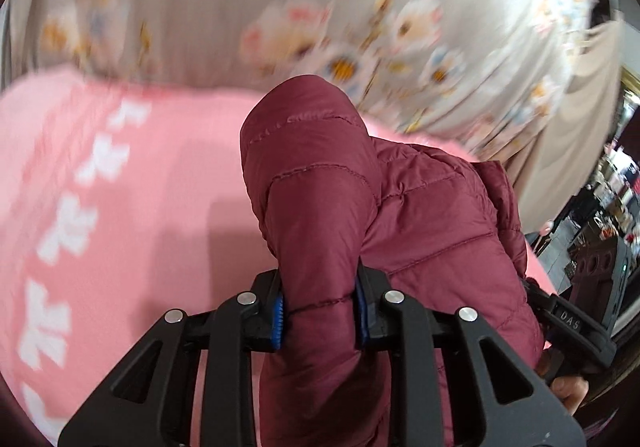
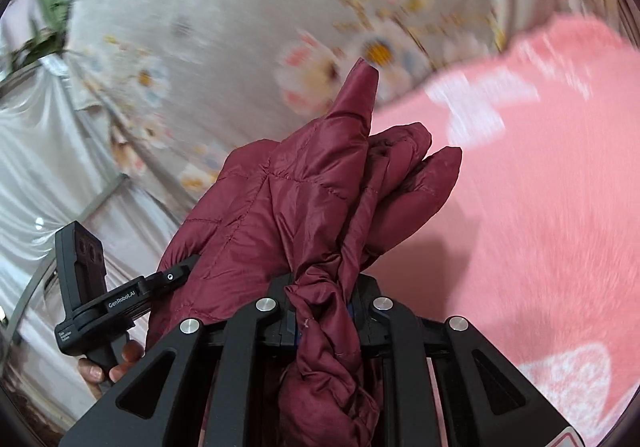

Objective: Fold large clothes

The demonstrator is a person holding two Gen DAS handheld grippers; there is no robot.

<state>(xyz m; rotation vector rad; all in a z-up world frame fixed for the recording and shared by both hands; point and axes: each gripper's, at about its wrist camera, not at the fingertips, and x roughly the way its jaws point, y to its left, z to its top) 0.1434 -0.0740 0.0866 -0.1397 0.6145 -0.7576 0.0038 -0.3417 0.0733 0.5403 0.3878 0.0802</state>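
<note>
A maroon quilted jacket (image 1: 400,215) is held up over a pink blanket (image 1: 132,183) by both tools.

Behind the blanket a grey floral sheet (image 1: 248,7) is seen, blurred. The blanket, patterned with white shapes, is spread below the jacket and is shown on the left in the left wrist view and on the right (image 2: 532,215) in the right wrist view. The jacket (image 2: 288,207) is lifted clear above the blanket, bunched and hanging between the two grips. The left tool (image 1: 320,313) is clamped on a padded fold of the jacket, blue pads (image 1: 279,321) pressed against it. The right tool (image 2: 320,321) is closed on a twisted bunch of the jacket's fabric.
</note>
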